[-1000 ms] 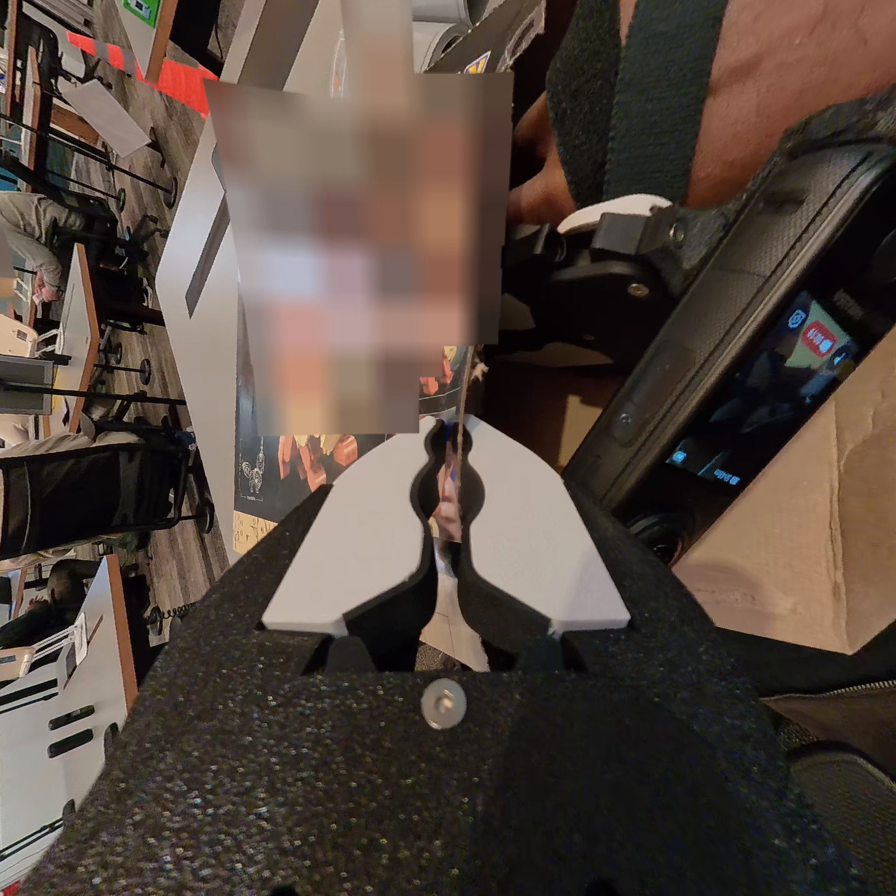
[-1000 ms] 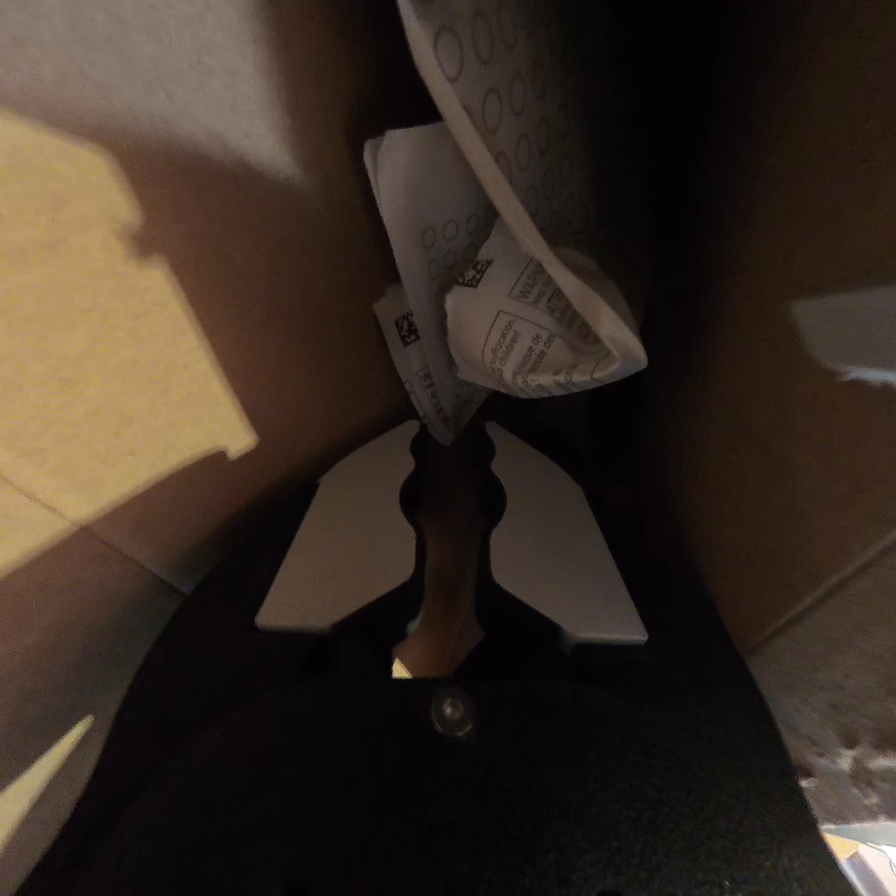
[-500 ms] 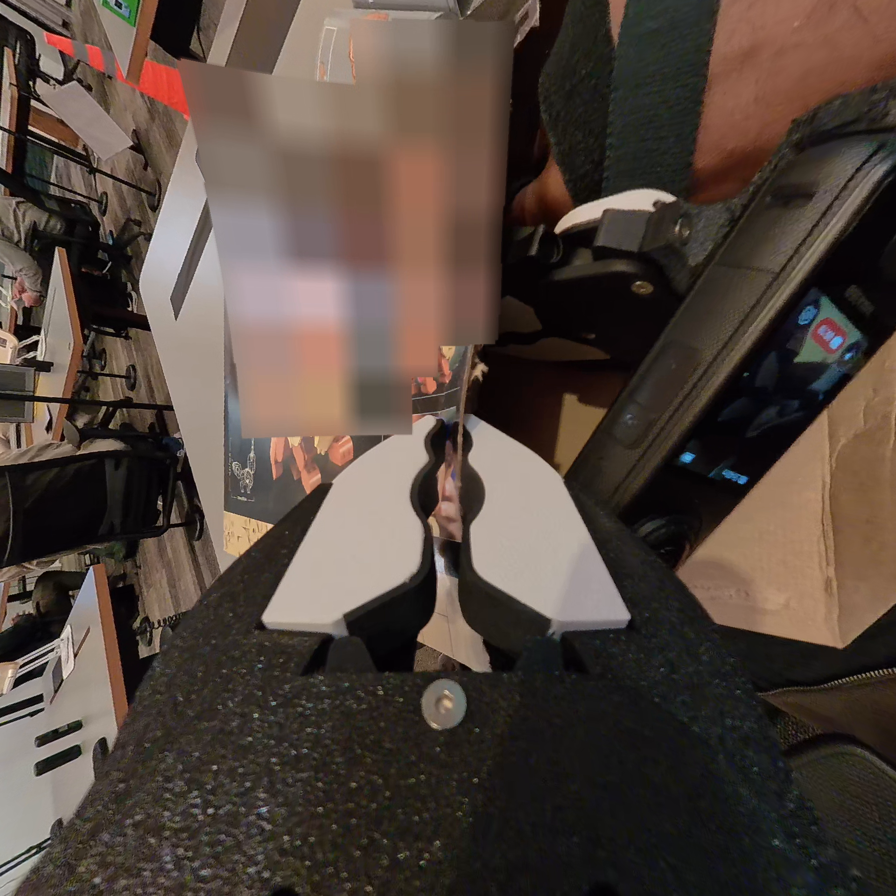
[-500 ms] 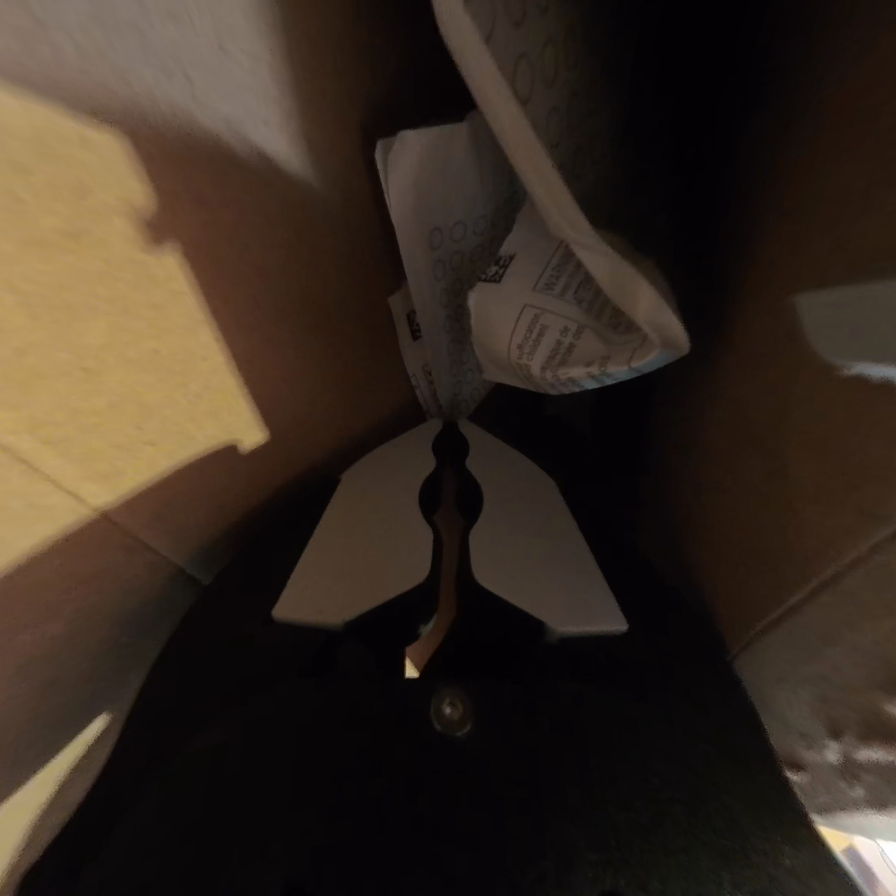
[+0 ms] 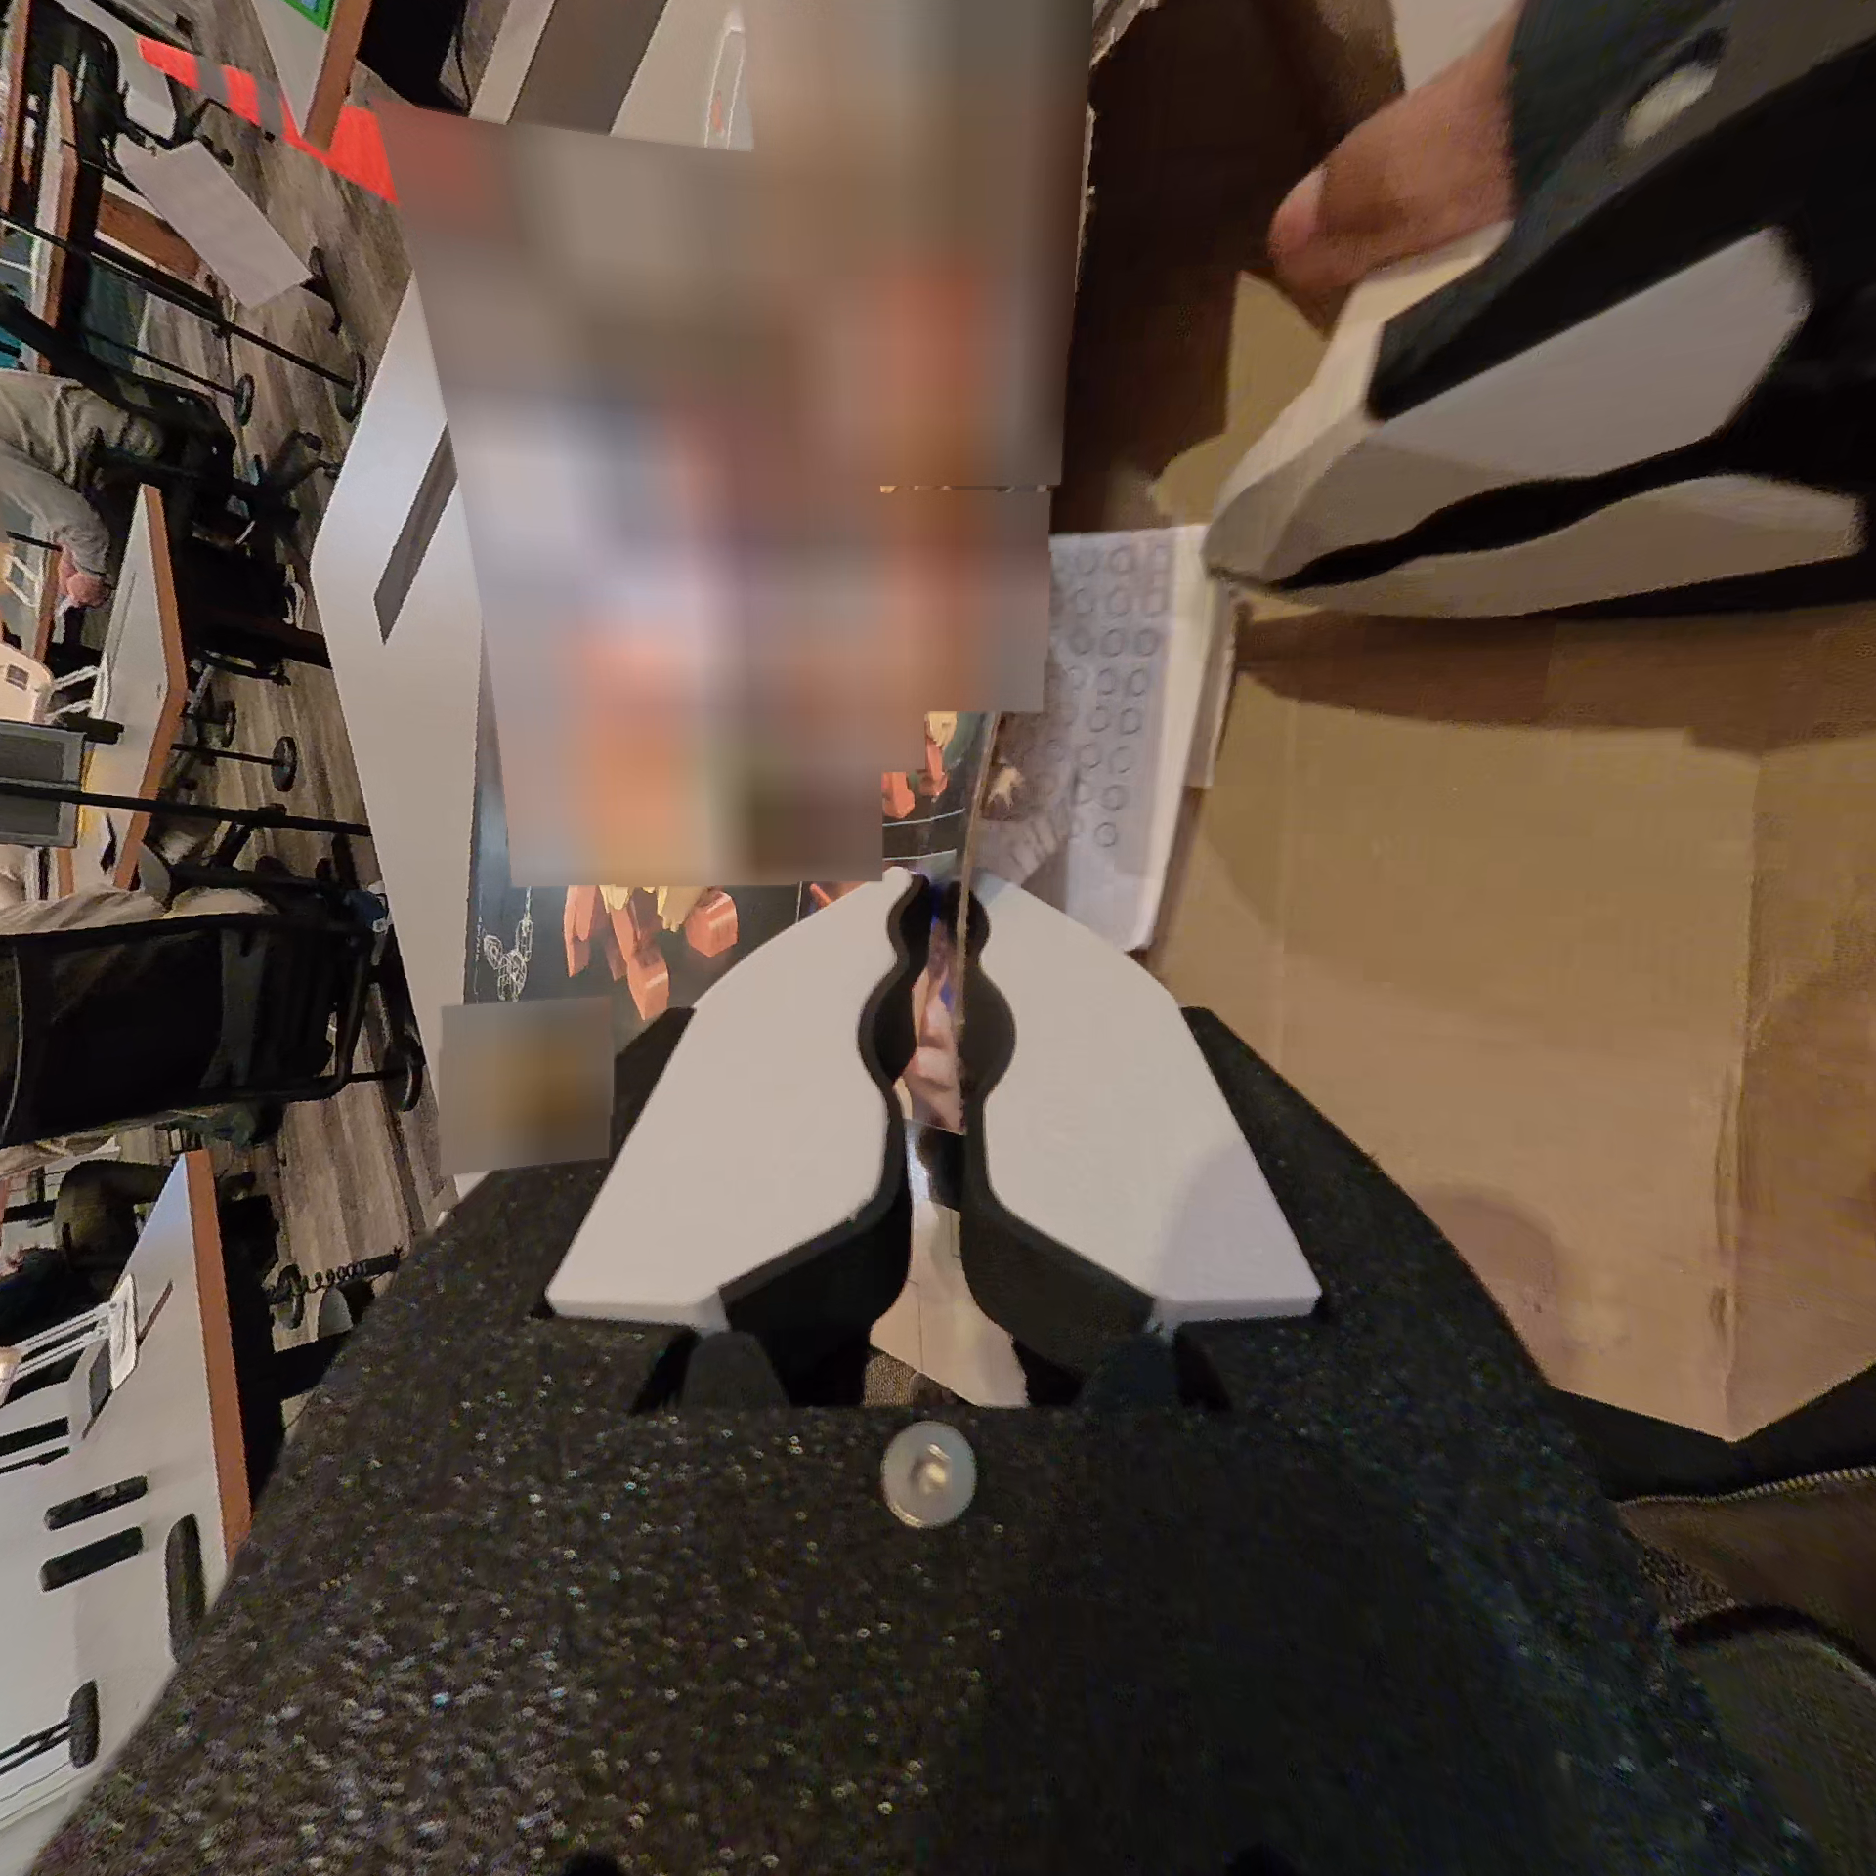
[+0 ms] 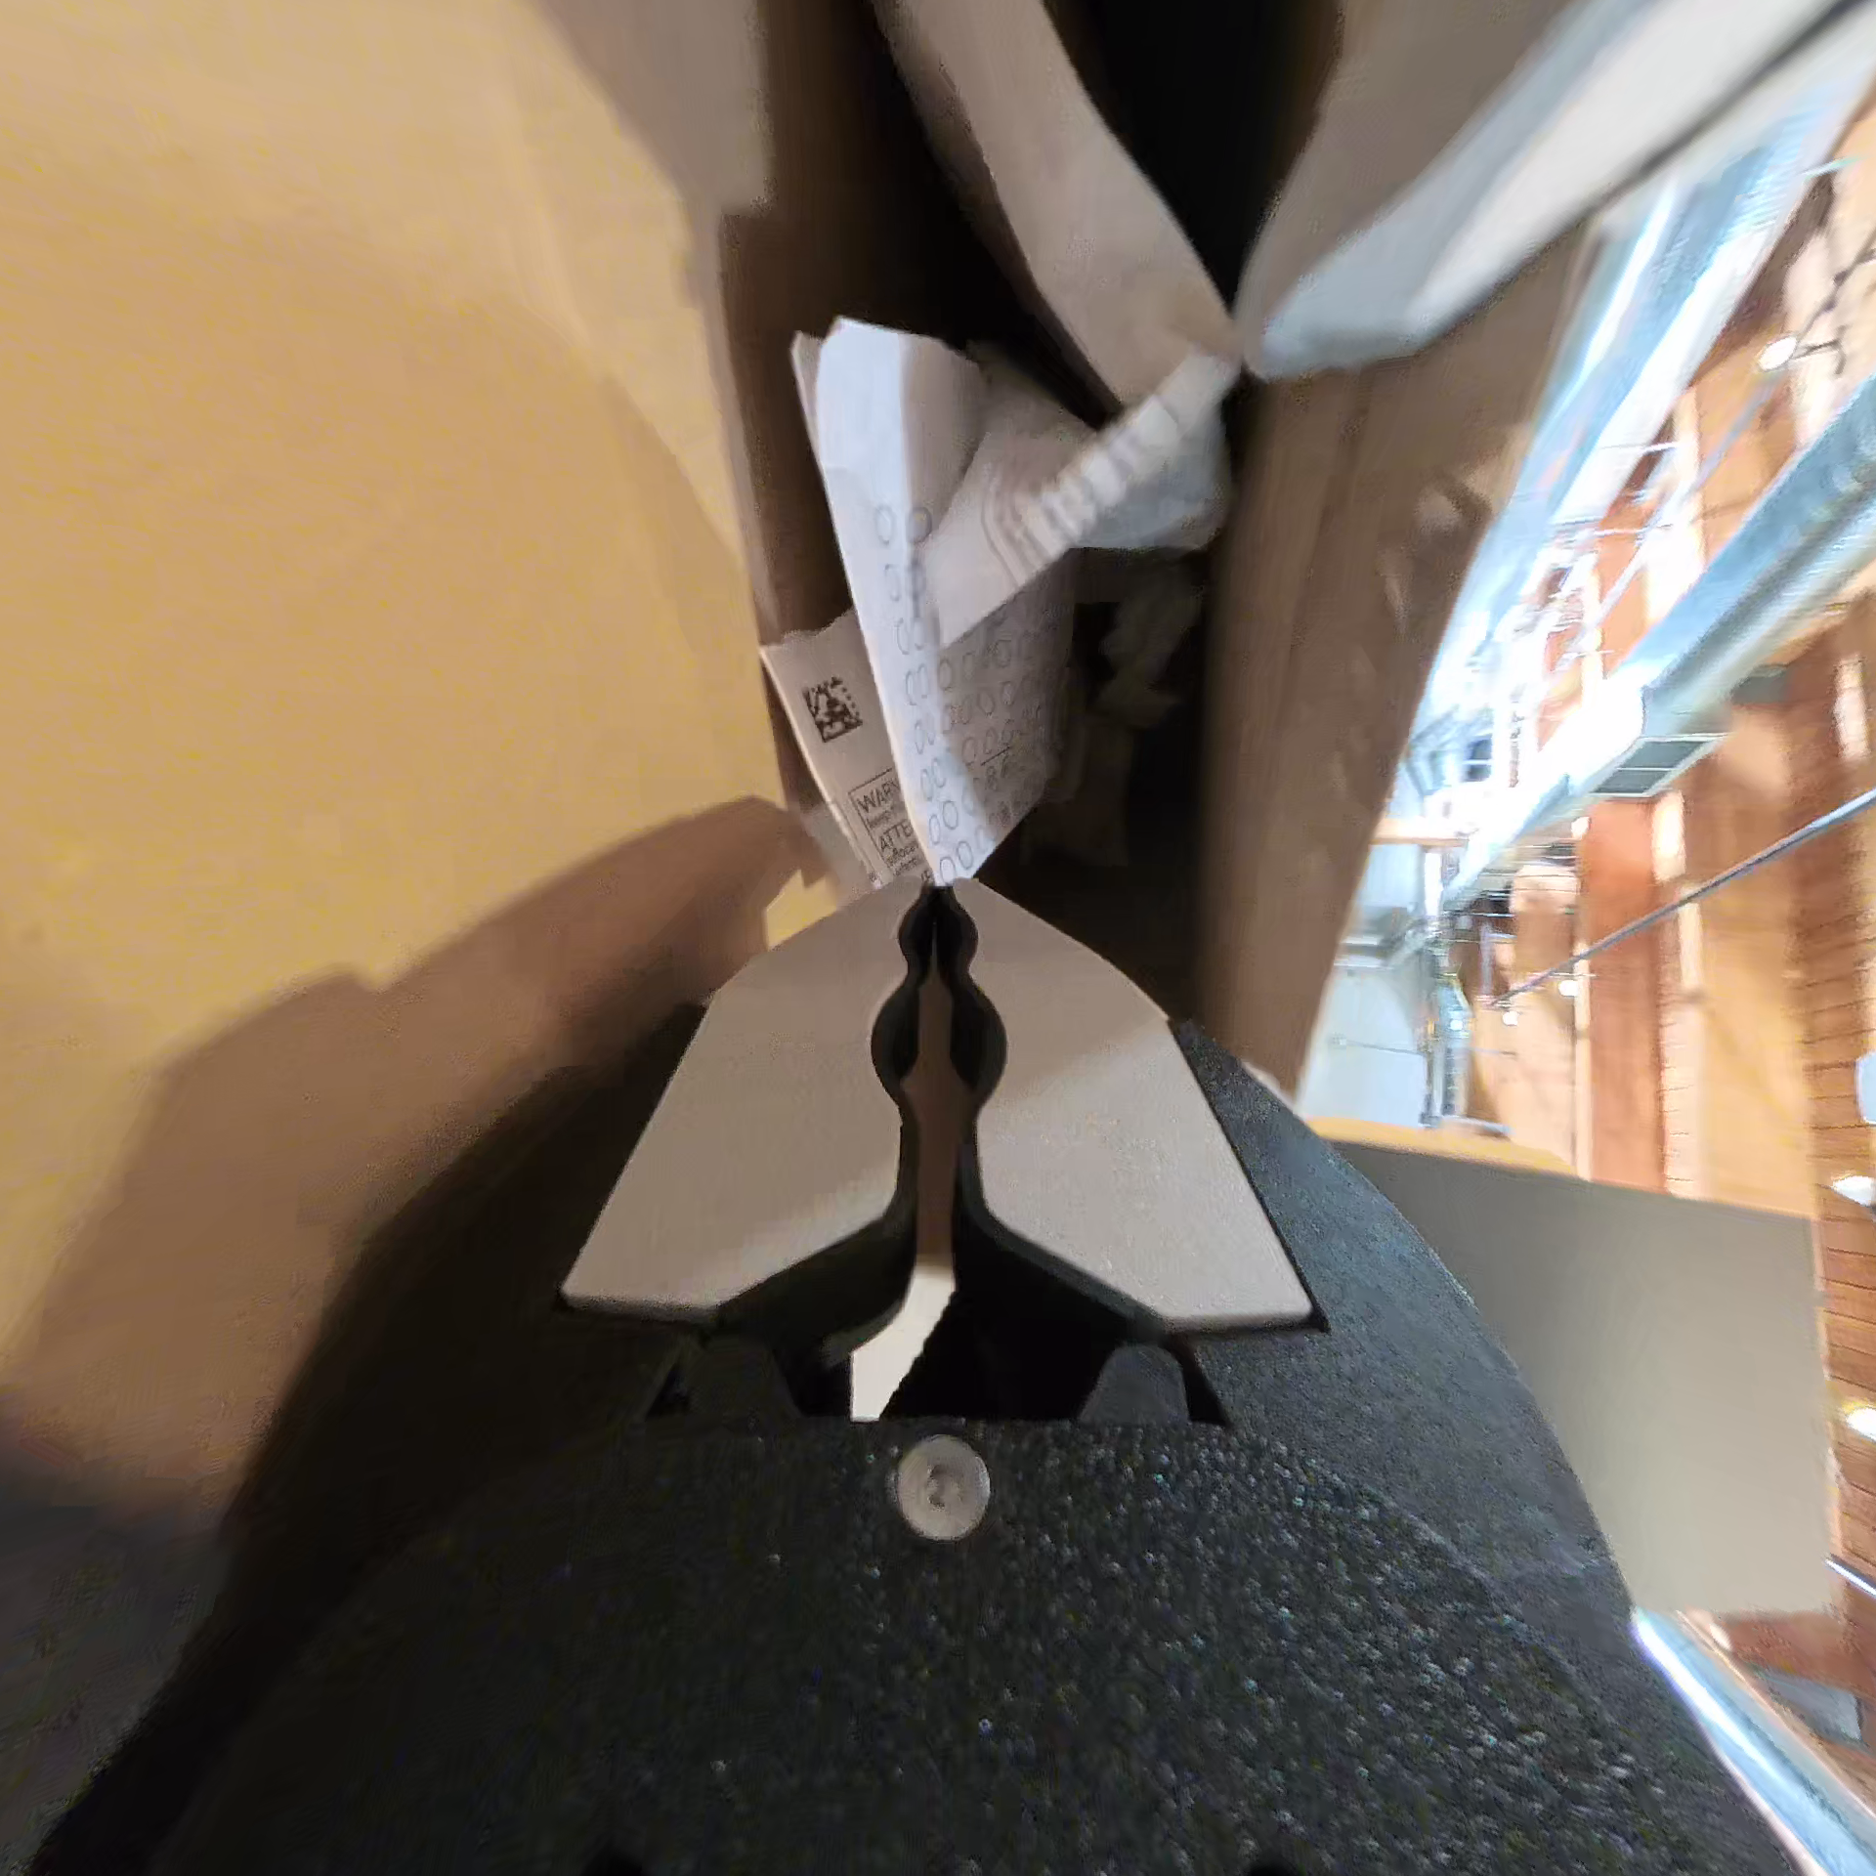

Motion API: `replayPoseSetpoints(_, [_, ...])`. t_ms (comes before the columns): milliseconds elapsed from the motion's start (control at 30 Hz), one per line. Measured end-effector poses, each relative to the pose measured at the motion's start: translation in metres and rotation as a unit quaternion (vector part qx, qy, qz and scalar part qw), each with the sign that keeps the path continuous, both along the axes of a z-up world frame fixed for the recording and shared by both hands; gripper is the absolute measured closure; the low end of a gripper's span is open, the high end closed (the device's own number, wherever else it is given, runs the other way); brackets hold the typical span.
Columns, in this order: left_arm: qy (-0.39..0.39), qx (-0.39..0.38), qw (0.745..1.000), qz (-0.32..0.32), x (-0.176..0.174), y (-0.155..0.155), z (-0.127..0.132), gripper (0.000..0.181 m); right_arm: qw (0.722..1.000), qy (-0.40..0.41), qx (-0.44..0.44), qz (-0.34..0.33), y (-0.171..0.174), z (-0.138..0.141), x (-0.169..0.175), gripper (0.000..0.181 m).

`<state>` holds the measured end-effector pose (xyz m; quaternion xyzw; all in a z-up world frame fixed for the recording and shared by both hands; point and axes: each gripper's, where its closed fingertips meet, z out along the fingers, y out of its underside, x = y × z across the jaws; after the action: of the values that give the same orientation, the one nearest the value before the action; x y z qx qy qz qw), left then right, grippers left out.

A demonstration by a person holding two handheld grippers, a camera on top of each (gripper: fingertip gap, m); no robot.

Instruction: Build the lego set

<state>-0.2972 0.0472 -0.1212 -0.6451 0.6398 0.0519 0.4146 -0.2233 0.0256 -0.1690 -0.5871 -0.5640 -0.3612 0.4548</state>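
Right gripper (image 6: 939, 893) pinches the bottom corner of a white paper parts bag (image 6: 954, 650), which runs straight ahead from the tips, long axis away, into the open cardboard box (image 6: 355, 508). Left gripper (image 5: 939, 893) is pressed together on the thin edge of the box's printed wall (image 5: 969, 812). Right is the nearer one. The bag carries a circle pattern, a square code and small warning print, left unread.

Left of the left-hand tongs lay a grey wood-plank floor (image 5: 335, 1198), with white tables (image 5: 396, 650) on black legs, wood-edged desks (image 5: 152, 650) and a dark rolling chair (image 5: 183, 1005). A red patch (image 5: 355, 152) marked the floor farther off. Right of the right-hand tongs rose a brick wall (image 6: 1827, 914), silver ducts (image 6: 1665, 650) running along it under bright lights, a grey panel (image 6: 1624, 1370) nearer.
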Motion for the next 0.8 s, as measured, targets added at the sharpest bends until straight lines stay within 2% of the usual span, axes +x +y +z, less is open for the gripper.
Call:
replayPoseSetpoints(167, [-0.001, 0.003, 1.0, 0.009, 0.007, 0.005, 0.004, 0.177, 1.0, -0.011, 0.013, 0.007, -0.025, 0.0, 0.017, 0.181])
replayPoseSetpoints(433, [0.008, 0.017, 0.999, 0.033, 0.017, 0.02, 0.0, 0.177, 0.999, -0.002, 0.027, 0.035, -0.054, 0.002, 0.018, 0.181])
replayPoseSetpoints(800, [0.028, 0.044, 0.993, 0.102, 0.016, 0.06, -0.015, 0.177, 0.997, 0.012, 0.027, 0.07, -0.077, -0.005, 0.021, 0.181])
